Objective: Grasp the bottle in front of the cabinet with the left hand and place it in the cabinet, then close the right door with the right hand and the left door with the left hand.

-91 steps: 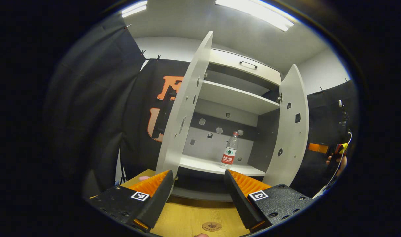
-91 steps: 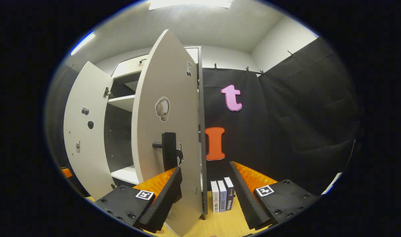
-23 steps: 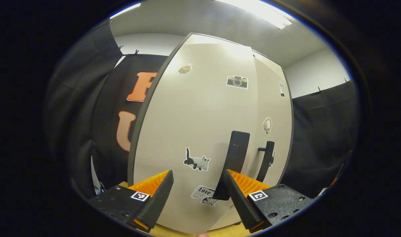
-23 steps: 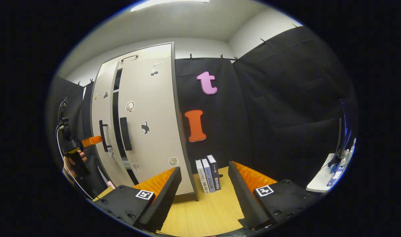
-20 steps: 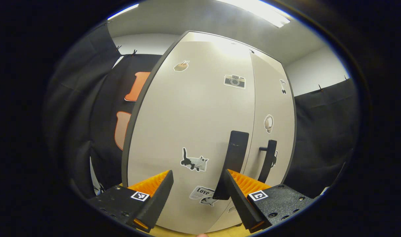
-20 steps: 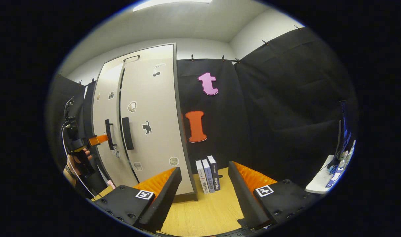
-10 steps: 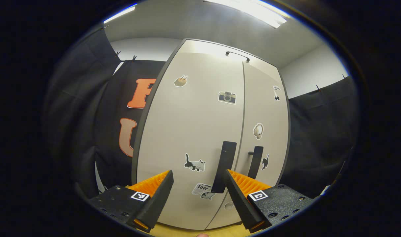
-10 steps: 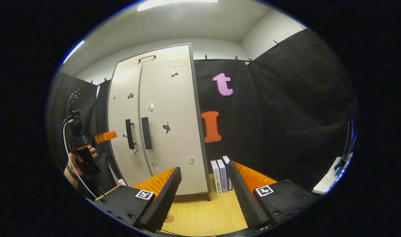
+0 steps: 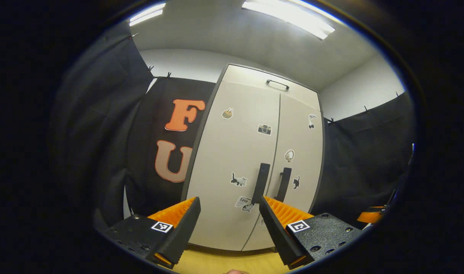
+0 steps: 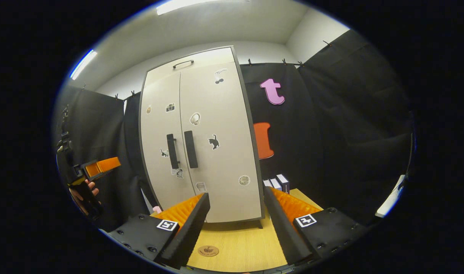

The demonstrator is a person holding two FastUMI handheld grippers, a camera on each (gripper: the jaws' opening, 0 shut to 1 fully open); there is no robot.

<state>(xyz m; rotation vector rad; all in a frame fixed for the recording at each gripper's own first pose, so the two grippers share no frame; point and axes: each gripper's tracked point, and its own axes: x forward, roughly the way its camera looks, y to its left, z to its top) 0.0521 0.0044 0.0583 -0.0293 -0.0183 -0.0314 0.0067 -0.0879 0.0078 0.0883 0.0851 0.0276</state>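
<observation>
1. Judging from the closed doors, the last step is taken as done: left door and right door are seen flush on the cabinet, seam between them tight, both dark handles side by side.
2. Bottle location: hidden; it is presumed to be inside the cabinet behind the doors, but this cannot be confirmed.
3. Left gripper: jaws spread apart, nothing held, set back from the doors and aimed at the left handle. It is also seen at the far left of the right gripper view, held in a hand.
4. Right gripper: jaws spread apart, nothing held, well back from the cabinet front.
5. Next move: little is called for beyond a check that both doors are seated; if either has sprung, a light push near its handle would be needed.
6. Surface: pale wood-grain counter under the cabinet, with a small round disc lying on it.
7. Room: books stood just right of the cabinet, black cloth walls, white ceiling with strip lights.
</observation>
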